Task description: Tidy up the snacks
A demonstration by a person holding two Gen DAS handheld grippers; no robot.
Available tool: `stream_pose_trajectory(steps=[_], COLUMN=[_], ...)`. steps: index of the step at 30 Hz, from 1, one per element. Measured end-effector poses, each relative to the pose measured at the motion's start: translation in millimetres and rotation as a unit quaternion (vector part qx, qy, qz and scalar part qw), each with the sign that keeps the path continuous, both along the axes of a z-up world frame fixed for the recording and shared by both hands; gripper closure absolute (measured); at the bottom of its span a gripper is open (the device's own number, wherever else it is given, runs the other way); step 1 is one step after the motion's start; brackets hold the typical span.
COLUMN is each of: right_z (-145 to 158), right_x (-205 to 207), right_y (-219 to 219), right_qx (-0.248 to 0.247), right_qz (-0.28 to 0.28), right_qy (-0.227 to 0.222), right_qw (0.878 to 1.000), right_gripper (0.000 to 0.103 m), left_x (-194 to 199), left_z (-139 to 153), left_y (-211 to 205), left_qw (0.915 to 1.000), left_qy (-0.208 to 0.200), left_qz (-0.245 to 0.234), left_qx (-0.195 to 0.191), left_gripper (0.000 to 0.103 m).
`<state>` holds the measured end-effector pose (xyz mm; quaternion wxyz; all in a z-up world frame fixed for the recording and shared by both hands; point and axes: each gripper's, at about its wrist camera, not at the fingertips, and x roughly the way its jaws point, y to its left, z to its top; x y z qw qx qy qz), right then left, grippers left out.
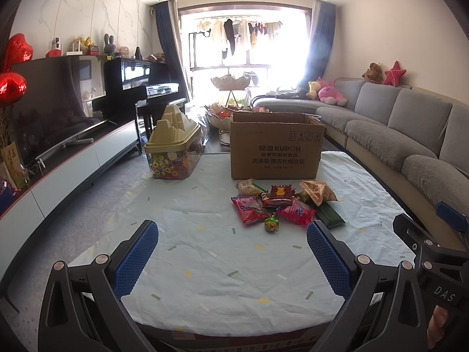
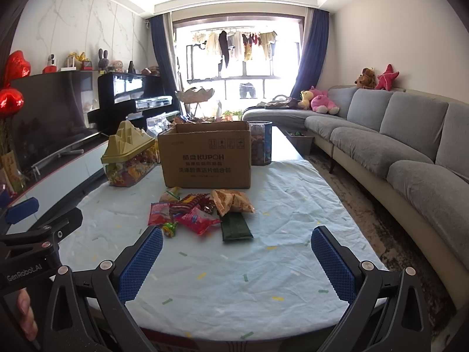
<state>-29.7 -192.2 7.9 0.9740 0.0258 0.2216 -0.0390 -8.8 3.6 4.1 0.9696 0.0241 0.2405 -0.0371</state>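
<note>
Left wrist view shows the snacks (image 1: 281, 202) lying in a loose heap on the tablecloth (image 1: 205, 264), just in front of the open box (image 1: 275, 145), with nothing yet lifted. The step in hand looks like a first pick, and it would go best by starting at the edge of the heap: the small green sweet (image 1: 271, 223) or the dark green bar (image 2: 236, 226) lie clear of the rest, so one can be pinched alone without dragging its neighbours. Crinkly packets should be taken by a flat end, lightly, then carried over the box rim and let go inside. Whether the box already holds anything I cannot tell from here. The left gripper (image 1: 231, 256) hangs over bare cloth short of the heap, spread wide and holding nothing; the right gripper (image 2: 236, 259) is likewise wide apart and empty, its left pad (image 2: 140, 261) near the green sweet
</note>
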Motion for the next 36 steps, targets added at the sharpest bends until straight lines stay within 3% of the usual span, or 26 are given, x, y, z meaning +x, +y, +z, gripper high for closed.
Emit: stream_pose_trajectory(steps=[36], right_z=[-4.8], right_x=[5.5], right_y=[5.0], right_qx=[-0.007], right_qz=[0.011], right_qy=[0.010], right_qw=[1.000], right_gripper=[0.001], left_x=[3.1], left_z=[-6.3], left_y=[-5.6], left_qw=[0.9999], left_qy=[0.011], left_qz=[-0.001], left_qx=[0.003], left_gripper=[0.000])
